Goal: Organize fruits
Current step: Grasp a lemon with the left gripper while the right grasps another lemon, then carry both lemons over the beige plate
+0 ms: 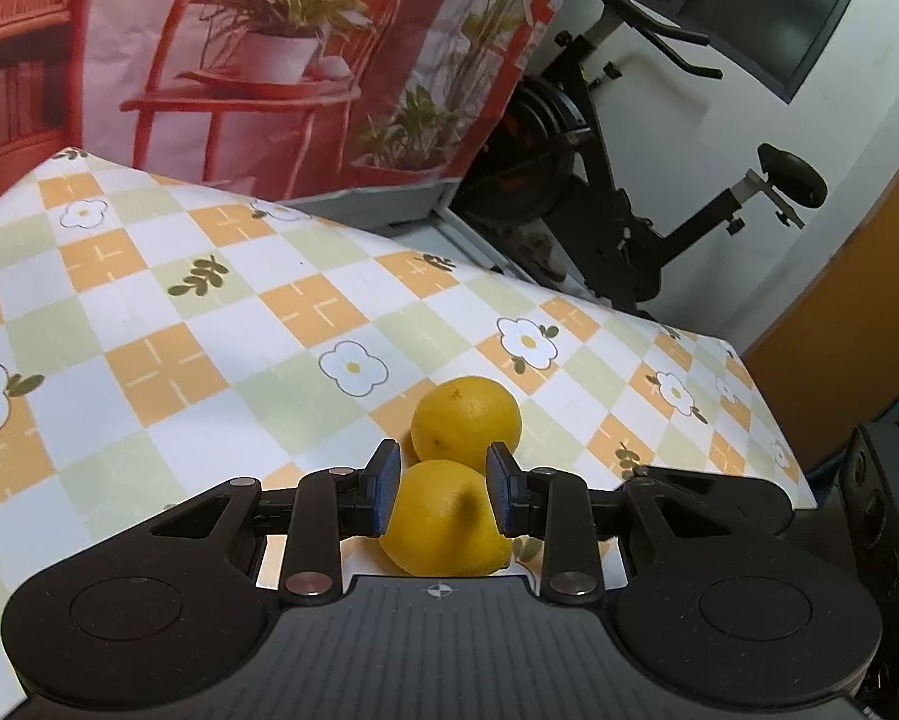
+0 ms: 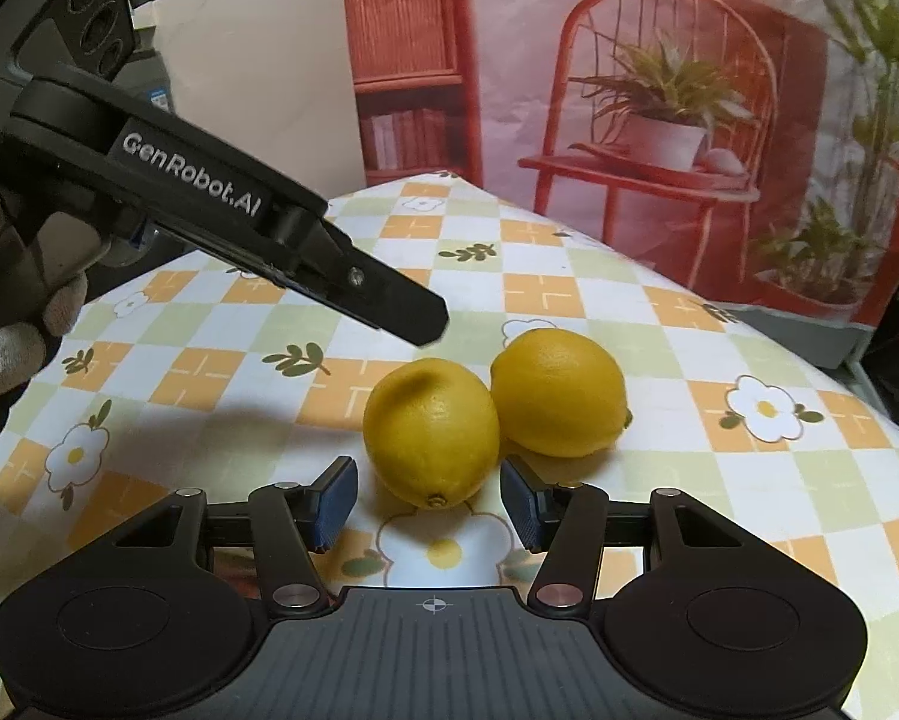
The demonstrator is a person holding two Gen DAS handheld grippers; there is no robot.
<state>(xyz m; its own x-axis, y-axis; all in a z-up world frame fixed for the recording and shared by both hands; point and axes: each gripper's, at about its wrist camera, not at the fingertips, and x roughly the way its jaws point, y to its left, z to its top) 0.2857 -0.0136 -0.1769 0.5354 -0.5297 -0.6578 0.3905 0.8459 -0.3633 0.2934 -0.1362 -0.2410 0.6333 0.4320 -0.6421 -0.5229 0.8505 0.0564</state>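
The left gripper had its jaws nearly closed around the dented lemon on the desk. The second lemon touched it; the right gripper, jaws half open and empty, sat just short.

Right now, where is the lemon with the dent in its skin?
In the right wrist view, the dented lemon lies on the checked tablecloth, touching the left side of the other lemon, just ahead of the right gripper.

Our grippers are black with blue pads, silver pivot screws, white "GenRobot.AI" lettering; grey knit glove.
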